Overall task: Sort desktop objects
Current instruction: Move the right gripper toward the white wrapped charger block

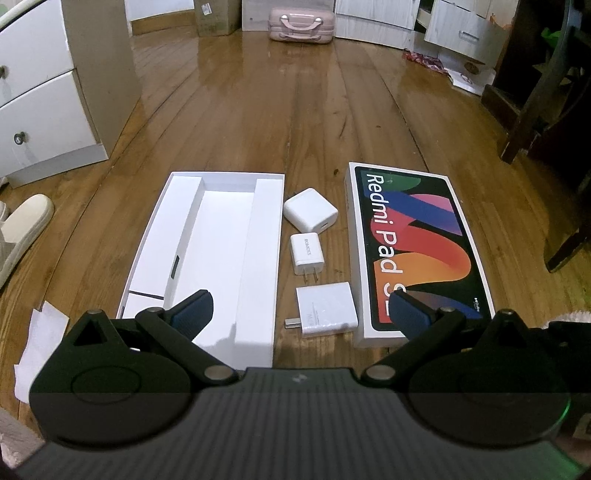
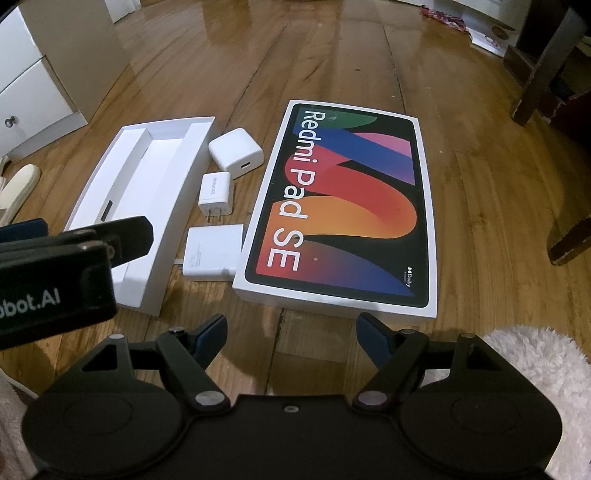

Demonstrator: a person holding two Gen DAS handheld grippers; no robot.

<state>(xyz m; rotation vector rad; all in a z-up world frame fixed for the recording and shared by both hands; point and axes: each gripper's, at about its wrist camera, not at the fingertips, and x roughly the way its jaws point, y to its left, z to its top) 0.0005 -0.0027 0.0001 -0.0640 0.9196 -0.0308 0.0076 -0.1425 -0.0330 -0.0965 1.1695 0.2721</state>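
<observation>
Left gripper [image 1: 301,308]: jaws spread wide, nothing between them. In the left wrist view it sits at the lower centre of the frame, above the wooden floor [image 1: 258,110]. Its left blue pad overlaps the near end of the open white box tray [image 1: 262,258]; its right blue pad overlaps the near left corner of the Redmi Pad SE box [image 1: 417,240].

Right gripper [image 2: 291,332]: jaws spread wide, nothing held. In the right wrist view it sits at the lower centre, just below the near edge of the Redmi Pad SE box [image 2: 343,206]. The left gripper body enters that view at the left edge, over the near end of the box tray [image 2: 170,206].

Task items, all lying on the floor:
- Box tray: left of centre, open side up, with a recessed middle channel.
- Redmi Pad SE box: right of centre, printed lid face up.
- Three white chargers in a column between tray and box. The large cube charger [image 1: 311,214] is farthest up the frame. The small ROMOSS charger [image 1: 307,253] is in the middle, prongs toward the bottom of the frame. The flat charger [image 1: 327,312] is nearest the bottom, prongs toward the left, its right edge touching or just beside the box.

Surroundings: white drawer unit [image 1: 40,103] at upper left, pink case [image 1: 301,20] at top centre, pale slipper [image 1: 24,229] at the left edge.
</observation>
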